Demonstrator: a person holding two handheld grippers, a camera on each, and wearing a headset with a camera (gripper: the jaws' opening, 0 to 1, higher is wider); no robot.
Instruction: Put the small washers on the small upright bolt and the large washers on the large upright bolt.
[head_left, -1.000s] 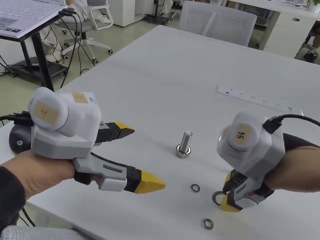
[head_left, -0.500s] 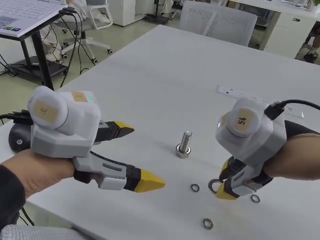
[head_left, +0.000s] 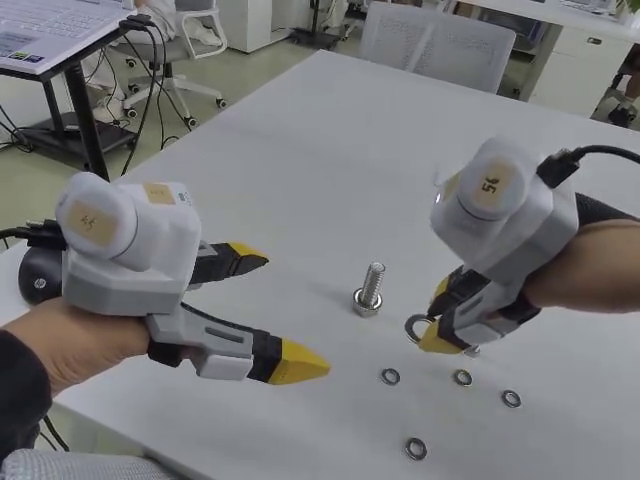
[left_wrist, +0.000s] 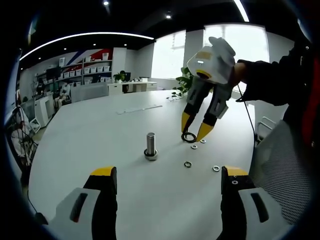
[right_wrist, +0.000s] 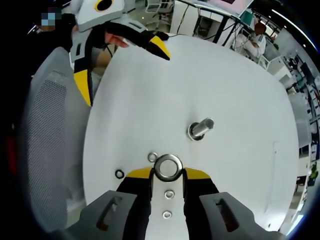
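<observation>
The right hand-held gripper (head_left: 430, 335) is holding a large washer (head_left: 415, 328) clamped between its jaws, and the ring is sticking out in front of them. The bolt (head_left: 370, 288) is standing upright on the table (head_left: 330, 150) a little ahead of this gripper, near the washer but not touching it. Four small washers (head_left: 390, 376) are lying flat on the table, under and behind the right hand-held gripper. The left hand-held gripper (head_left: 280, 312) is hovering at the other side of the bolt with its jaws wide apart, gripping nothing.
</observation>
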